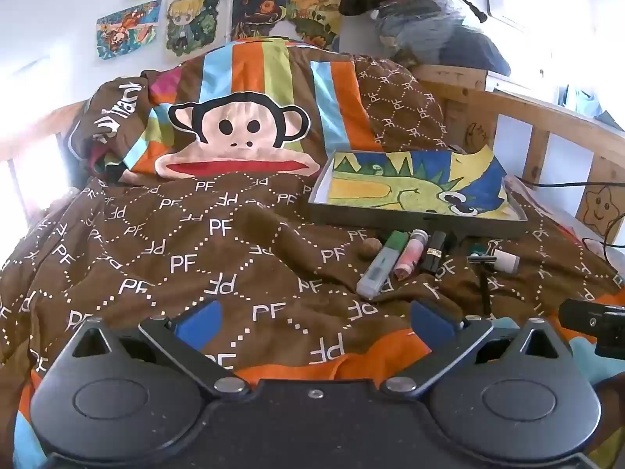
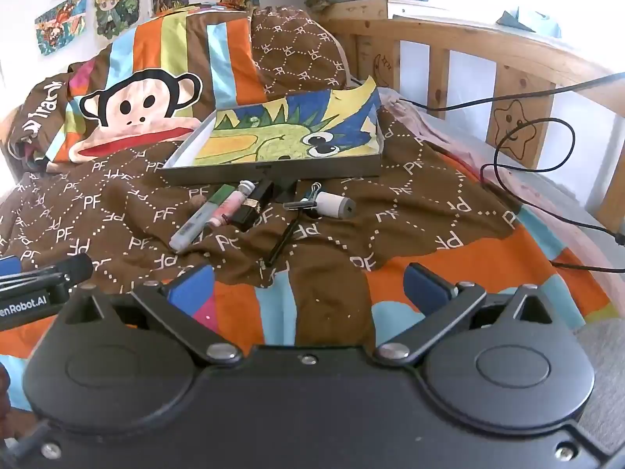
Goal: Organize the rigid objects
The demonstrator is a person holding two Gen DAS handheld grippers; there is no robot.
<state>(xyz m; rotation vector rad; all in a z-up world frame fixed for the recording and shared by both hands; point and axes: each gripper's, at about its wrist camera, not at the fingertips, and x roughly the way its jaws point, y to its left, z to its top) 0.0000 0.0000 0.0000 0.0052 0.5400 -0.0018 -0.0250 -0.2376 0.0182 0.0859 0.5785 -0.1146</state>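
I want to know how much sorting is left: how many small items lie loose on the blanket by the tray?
8 visible: nut, highlighter, pink tube, black case, razor, clip, white cylinder, dark piece; more may hide.

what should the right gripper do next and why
Probably ease the right gripper forward toward the razor, the nearest item. Both grippers are open and empty, the tray holds only a drawing, and every small item lies on the blanket in front of it.
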